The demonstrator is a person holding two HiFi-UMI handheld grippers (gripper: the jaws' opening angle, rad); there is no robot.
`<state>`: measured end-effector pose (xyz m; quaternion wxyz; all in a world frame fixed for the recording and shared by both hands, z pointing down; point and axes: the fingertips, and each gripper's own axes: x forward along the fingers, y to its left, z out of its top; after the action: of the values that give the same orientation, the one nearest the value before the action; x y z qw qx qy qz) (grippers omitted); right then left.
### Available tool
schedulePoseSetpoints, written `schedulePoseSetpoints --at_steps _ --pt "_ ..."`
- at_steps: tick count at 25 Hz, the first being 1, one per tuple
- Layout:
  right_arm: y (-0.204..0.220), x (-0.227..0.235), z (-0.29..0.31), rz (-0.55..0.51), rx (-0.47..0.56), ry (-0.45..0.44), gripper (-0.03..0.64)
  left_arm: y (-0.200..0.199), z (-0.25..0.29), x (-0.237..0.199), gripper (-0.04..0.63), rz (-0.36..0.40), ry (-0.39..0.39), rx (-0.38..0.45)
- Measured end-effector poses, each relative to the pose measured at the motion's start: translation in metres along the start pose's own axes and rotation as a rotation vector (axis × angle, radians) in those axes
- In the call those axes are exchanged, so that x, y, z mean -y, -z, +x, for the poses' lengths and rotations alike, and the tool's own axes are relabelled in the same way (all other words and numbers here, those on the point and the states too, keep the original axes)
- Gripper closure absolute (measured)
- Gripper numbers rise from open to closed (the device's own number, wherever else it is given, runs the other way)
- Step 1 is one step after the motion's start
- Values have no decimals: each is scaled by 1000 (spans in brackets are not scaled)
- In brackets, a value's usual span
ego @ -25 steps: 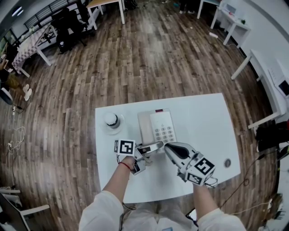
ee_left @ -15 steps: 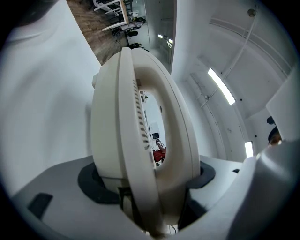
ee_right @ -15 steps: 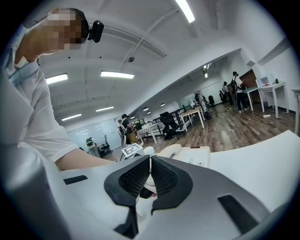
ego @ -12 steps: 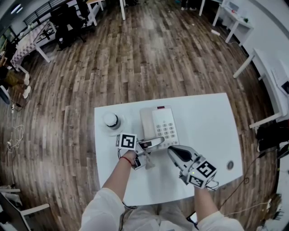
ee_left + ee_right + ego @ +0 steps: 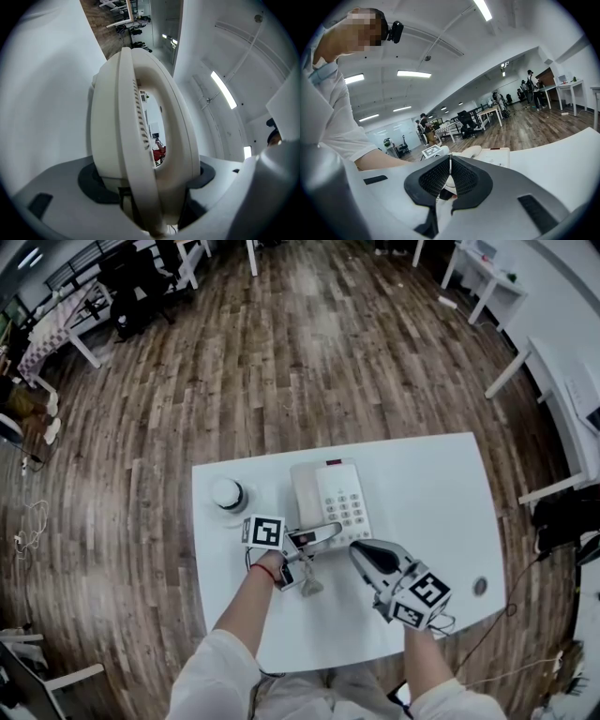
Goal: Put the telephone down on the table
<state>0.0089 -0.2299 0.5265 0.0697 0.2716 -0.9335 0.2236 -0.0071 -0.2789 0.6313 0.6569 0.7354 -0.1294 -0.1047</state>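
both grippers sit a little lower than a second ago, and the telephone handset (image 5: 322,534) with them, now close over the desk (image 5: 431,493) at the near left corner of the phone base (image 5: 336,498). left gripper (image 5: 292,547) is clamped on the handset by one end, and the rest sticks out level past the jaws. right gripper (image 5: 450,171) is closed on nothing, just beside the handset's free end. we can't tell if the handset touches the desk yet. we judge it light, rigid moulded plastic, not fragile but smooth and curved, so an end grip can let it swivel. the narrow middle bar looks like the safer hold. a round white container (image 5: 228,493) stands apart to the left.
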Motion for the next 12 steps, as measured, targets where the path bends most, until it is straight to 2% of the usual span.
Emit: schedulePoseSetpoints --at_steps 12 --pt "8 16 10 28 -25 32 583 -8 3 -7 230 -14 16 -1"
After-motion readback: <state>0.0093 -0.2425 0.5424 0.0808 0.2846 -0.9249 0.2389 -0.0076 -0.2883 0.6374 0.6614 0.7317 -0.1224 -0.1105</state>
